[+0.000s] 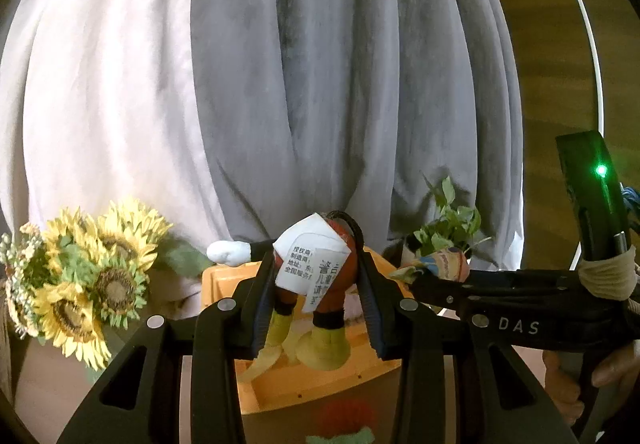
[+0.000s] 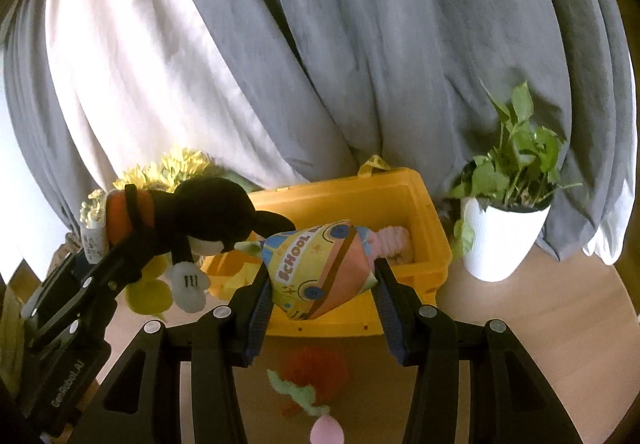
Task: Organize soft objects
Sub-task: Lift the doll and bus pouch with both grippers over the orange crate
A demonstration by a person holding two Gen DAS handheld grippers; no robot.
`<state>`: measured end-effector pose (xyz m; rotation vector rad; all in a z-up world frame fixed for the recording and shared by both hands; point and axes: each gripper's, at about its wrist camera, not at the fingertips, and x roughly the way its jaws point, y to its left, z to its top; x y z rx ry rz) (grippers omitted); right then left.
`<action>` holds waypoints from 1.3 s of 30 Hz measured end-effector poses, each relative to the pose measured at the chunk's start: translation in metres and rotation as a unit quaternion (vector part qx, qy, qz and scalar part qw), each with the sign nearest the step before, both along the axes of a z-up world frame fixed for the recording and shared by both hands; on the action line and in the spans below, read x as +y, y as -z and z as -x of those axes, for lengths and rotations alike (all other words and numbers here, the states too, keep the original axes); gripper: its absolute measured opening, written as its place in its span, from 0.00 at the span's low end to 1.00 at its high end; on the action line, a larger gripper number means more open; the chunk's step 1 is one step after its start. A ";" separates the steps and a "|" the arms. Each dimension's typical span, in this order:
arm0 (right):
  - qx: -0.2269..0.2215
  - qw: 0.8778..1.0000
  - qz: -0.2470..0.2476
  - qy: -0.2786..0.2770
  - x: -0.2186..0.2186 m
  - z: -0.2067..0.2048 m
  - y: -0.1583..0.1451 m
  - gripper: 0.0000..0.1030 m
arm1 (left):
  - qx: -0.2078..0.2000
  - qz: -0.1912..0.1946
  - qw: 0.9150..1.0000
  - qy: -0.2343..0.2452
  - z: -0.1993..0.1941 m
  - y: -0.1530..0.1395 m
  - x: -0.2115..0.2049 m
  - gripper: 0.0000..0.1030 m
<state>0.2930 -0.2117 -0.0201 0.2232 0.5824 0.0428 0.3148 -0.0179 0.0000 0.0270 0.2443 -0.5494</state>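
Above the yellow bin (image 2: 416, 228): both grippers, each with a soft toy.
Left gripper (image 1: 316, 296): closed on the mouse plush (image 1: 320, 276), fingers pressed against the red shorts from both sides; white care label (image 1: 308, 264) folded over the back, yellow shoes (image 1: 320, 348) dangling toward the camera.
Mouse plush, seen from the right wrist: black head pointing toward the bin's near left corner, white gloved hand (image 2: 188, 284) hanging below, body tilted head-down beside the other toy.
Right gripper (image 2: 320, 284): clamped on the school-bus plush (image 2: 316, 276), fingers snug on its left and right edges, toy held over the bin's front wall.
School-bus plush: yellow, blue and orange print, "SCHOOL" lettering facing up, one pointed corner just beside the mouse's head.
Yellow bin: on the wooden floor (image 2: 540, 324), open top, a pink plush (image 2: 394, 244) lying inside near the right wall.
Floor before the bin: orange plush with green leaves (image 2: 308, 376) and a pink piece (image 2: 328, 432), blurred, below the right gripper.
Right of the bin: potted green plant (image 2: 508, 228) in a white ribbed pot, close to the bin.
Left of the bin: sunflower bouquet (image 1: 92, 276).
Behind everything: grey and pale curtains (image 1: 320, 64) hanging to the floor.
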 end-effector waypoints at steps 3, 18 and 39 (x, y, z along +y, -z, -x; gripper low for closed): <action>-0.006 1.000 0.000 0.001 -0.001 -0.006 -0.005 0.47 | -0.005 -0.003 1.000 0.001 -0.006 -0.003 -0.002 0.37; -0.018 1.000 0.003 0.015 -0.011 -0.049 -0.016 0.47 | -0.009 -0.024 1.000 0.004 -0.057 -0.005 -0.016 0.37; 0.061 0.998 0.016 0.025 -0.027 -0.127 0.037 0.48 | 0.054 -0.077 0.995 0.029 -0.142 0.051 -0.051 0.37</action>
